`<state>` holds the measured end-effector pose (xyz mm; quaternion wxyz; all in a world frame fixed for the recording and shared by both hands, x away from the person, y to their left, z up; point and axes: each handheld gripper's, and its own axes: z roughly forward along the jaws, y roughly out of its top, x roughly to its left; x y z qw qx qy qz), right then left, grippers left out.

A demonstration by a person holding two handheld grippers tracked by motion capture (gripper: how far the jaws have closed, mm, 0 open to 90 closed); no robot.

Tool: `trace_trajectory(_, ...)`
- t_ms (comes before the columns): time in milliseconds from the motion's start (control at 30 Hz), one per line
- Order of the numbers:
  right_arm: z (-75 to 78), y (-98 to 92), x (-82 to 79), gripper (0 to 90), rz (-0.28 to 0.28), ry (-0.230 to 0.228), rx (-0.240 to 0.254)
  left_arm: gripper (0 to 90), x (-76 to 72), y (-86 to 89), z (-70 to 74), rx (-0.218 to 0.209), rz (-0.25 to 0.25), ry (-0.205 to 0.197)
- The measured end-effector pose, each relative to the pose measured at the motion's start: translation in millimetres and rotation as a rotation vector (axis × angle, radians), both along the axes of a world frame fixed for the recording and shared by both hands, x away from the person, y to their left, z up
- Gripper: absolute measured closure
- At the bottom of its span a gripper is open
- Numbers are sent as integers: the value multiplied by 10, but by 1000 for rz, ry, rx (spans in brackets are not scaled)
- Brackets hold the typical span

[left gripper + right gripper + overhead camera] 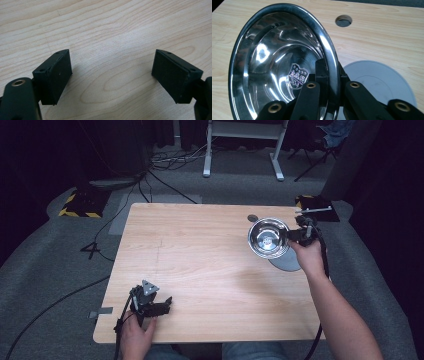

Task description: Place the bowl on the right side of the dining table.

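Gripping steel bowl (274,70) rim, right gripper (332,85), far right over grey disc (377,80).
Stamp reads "304"; left gripper (112,72) jaws open, near left.

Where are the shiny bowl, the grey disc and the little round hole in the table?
steel bowl (274,70), right gripper view, inner wall.
grey disc (377,80), right gripper view, top face.
round hole (343,20), right gripper view, its middle.

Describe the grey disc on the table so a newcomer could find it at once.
Start at the wooden table and go to its far right edge, where the right gripper clamps the rim of a shiny steel bowl. The grey disc lies flat just beneath and beside that bowl. It is matte and flat, not mirrored.
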<state>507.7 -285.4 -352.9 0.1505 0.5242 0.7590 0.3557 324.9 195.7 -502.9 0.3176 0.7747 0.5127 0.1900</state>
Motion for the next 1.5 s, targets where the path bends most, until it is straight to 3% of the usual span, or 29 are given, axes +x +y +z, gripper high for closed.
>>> trace_trajectory(400,41,-226,186,864,-88,13,10,166,-1,-1,0,-3,-1,3)
trace_trajectory(767,-24,-489,363,864,-183,72,34,166,15,4,1,-1,1,2)
trace_trajectory(1033,-130,-567,439,864,-228,108,23,166,15,4,1,-2,1,2)
trace_trajectory(1500,-454,-705,549,864,-288,193,28,165,15,4,1,-1,1,2)
